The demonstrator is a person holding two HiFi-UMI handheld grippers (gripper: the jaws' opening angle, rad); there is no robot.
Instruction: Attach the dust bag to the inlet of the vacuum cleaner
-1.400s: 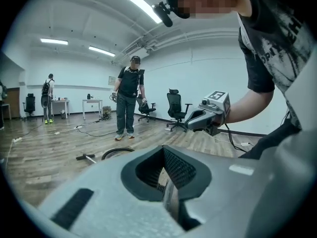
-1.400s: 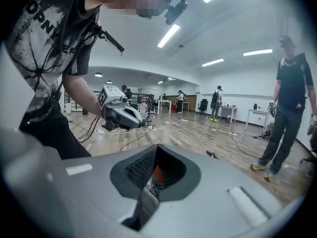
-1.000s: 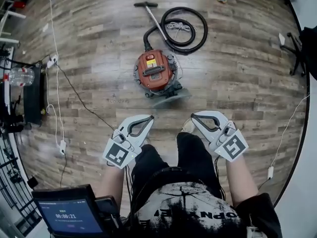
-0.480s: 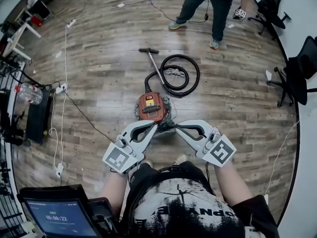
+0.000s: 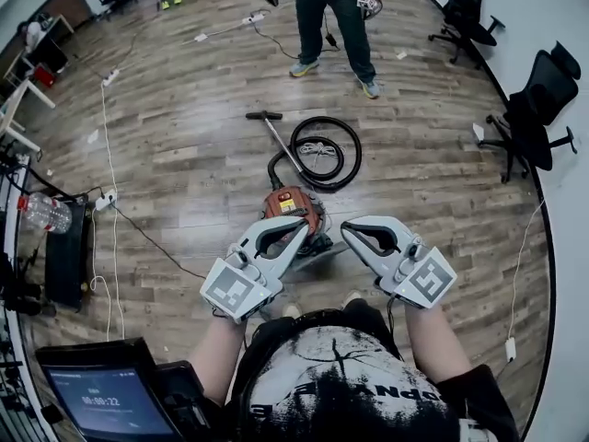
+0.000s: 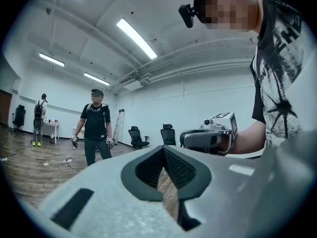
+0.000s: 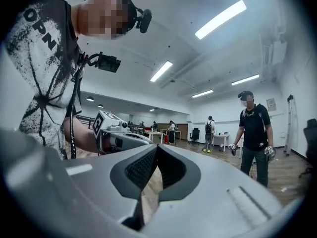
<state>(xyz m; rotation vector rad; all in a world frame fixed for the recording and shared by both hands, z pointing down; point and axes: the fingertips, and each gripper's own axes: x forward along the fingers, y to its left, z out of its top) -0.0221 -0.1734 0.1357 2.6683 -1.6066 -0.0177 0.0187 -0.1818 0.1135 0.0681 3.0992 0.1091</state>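
The red vacuum cleaner (image 5: 291, 205) sits on the wooden floor, with its black hose (image 5: 325, 152) coiled behind it and the wand (image 5: 276, 141) lying to the left. I cannot make out a dust bag. My left gripper (image 5: 305, 222) and right gripper (image 5: 346, 228) are held up side by side in front of me, tips pointing away, both shut with nothing between the jaws. They cover the vacuum's near edge in the head view. The left gripper view shows shut jaws (image 6: 162, 148) and the right gripper (image 6: 208, 139) beside them. The right gripper view shows shut jaws (image 7: 156, 148).
A person (image 5: 331, 7) stands beyond the vacuum, holding grippers too. Office chairs (image 5: 538, 109) line the right wall. Cables and a power strip (image 5: 106, 197) run along the left, near a water bottle (image 5: 41, 212). A tablet screen (image 5: 101, 401) hangs at my lower left.
Both grippers have risen, still shut and empty, and now overlap the vacuum in the head view. The head view has tilted up, bringing the standing person and more of the room into sight.
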